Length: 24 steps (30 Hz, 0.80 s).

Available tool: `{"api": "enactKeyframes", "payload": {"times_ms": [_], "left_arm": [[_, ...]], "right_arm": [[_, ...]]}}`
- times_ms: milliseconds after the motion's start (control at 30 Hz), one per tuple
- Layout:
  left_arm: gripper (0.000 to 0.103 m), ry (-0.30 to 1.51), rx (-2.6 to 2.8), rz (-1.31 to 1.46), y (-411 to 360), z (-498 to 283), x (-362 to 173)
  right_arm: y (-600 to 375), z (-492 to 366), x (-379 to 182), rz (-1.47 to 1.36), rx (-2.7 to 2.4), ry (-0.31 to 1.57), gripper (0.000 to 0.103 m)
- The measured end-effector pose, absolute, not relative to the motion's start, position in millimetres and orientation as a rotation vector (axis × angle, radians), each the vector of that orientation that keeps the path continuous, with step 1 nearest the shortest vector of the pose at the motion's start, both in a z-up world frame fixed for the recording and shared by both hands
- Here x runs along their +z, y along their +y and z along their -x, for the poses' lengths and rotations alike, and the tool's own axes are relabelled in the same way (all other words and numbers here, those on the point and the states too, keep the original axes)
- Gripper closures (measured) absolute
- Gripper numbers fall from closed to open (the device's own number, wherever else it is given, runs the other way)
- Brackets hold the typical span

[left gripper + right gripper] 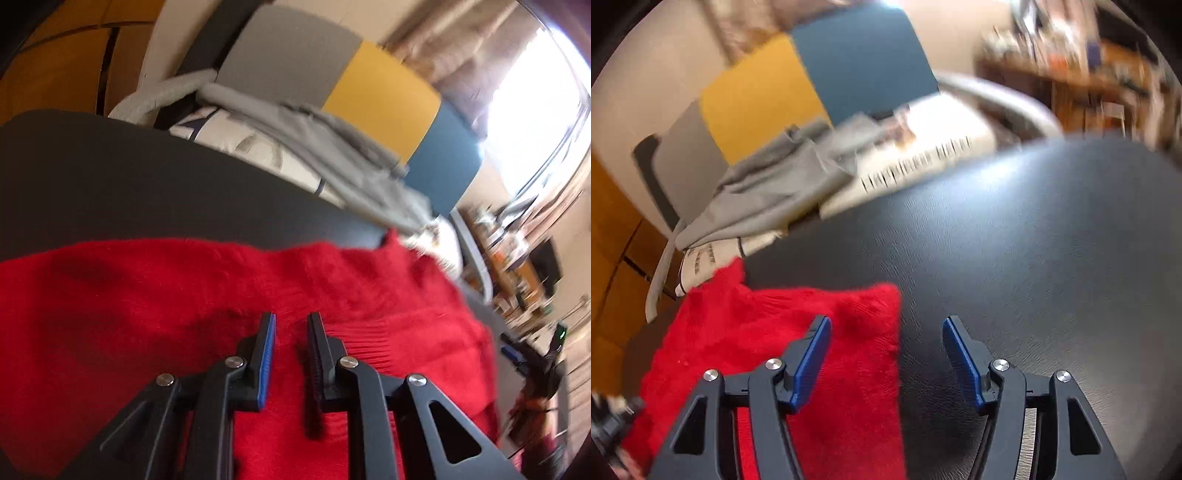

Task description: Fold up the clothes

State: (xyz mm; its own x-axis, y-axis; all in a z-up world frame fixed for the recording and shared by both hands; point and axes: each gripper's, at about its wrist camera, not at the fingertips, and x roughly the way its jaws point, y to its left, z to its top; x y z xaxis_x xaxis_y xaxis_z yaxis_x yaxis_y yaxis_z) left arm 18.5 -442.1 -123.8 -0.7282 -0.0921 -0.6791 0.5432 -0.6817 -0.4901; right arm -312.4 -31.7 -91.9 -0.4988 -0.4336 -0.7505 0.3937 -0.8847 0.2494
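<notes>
Left wrist view: the left tongs (291, 321) hang just above the red sweater (147, 295), jaws a narrow gap apart and gripping nothing; the sweater lies flat on the dark bench (147, 184), its long axis running sideways across the tongs; right wrist view: the right tongs (886, 325) stand wide open and empty, straddling the sweater's right edge, the cloth mostly to their left; the left hand looks nearer its middle

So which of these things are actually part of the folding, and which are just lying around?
Part of the job:
- red fuzzy garment, spread on the dark table
- left gripper, narrowly open over it
- right gripper, open at the garment's edge

Just lying about:
- grey garment on the patterned white bedding
- grey, yellow and blue panels behind
- blurred shelves
</notes>
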Motion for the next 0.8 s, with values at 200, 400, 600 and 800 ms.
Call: {"api": "enactKeyframes", "payload": {"times_ms": [200, 400, 600, 800], "left_arm": [[0.086, 0.911, -2.612, -1.004, -389.3, -2.8, -121.6], [0.086, 0.837, -2.559, -1.145, -375.5, 6.1, -153.8], [0.09, 0.917, -2.551, -1.075, -383.4, -5.9, -162.7], [0.084, 1.005, -2.537, -0.974, -381.5, -29.3, -132.9]], "right_arm": [[-69.4, 238.4, -84.3, -1.133, -2.167, 0.169, 0.04], [-87.4, 188.1, -120.4, -1.196, -2.166, 0.419, 0.038], [-77.8, 181.5, -133.9, -1.151, -2.226, 0.365, 0.033], [-80.6, 180.8, -127.1, -1.166, -2.261, 0.347, 0.03]]}}
